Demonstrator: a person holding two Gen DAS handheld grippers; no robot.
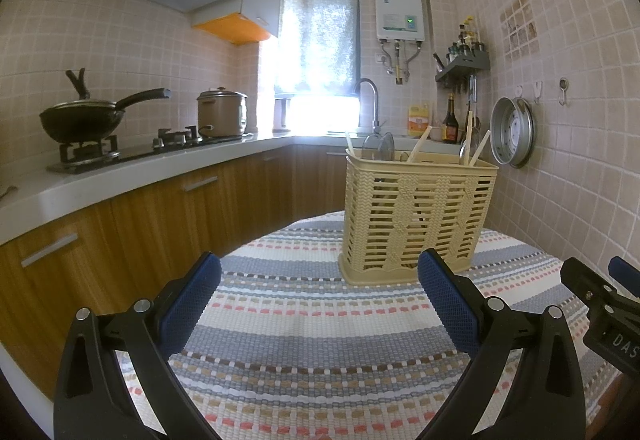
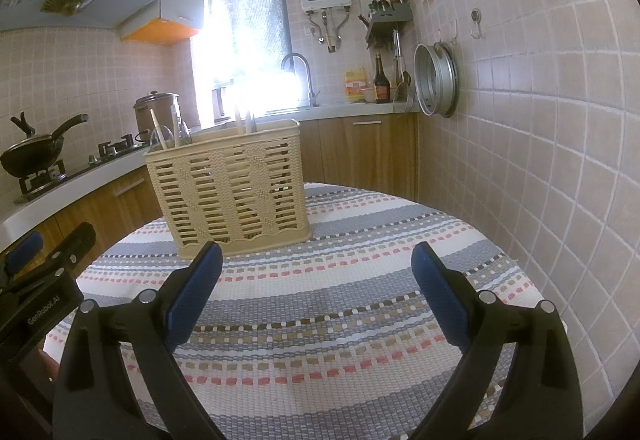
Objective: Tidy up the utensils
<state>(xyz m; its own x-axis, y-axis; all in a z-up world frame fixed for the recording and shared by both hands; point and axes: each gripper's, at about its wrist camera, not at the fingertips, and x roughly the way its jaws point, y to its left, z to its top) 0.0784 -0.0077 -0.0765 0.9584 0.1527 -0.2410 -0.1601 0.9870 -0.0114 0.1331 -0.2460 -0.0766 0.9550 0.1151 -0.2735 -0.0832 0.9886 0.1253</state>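
Observation:
A beige plastic utensil basket (image 1: 416, 215) stands upright on the striped woven tablecloth (image 1: 304, 320). Chopsticks (image 1: 419, 149) and clear spoons (image 1: 380, 147) stick out of its top. It also shows in the right wrist view (image 2: 230, 187), with chopsticks (image 2: 158, 135) in it. My left gripper (image 1: 320, 300) is open and empty, low over the cloth just in front of the basket. My right gripper (image 2: 318, 292) is open and empty, to the right of the basket. The right gripper shows at the left view's right edge (image 1: 600, 304), the left gripper at the right view's left edge (image 2: 40, 272).
A tiled wall (image 2: 540, 159) runs close along the table's right side, with a metal steamer tray (image 2: 434, 85) hanging on it. A counter (image 1: 120, 175) with a wok (image 1: 80, 119), stove and pot runs on the left. Sink and bottles (image 1: 450, 119) are behind.

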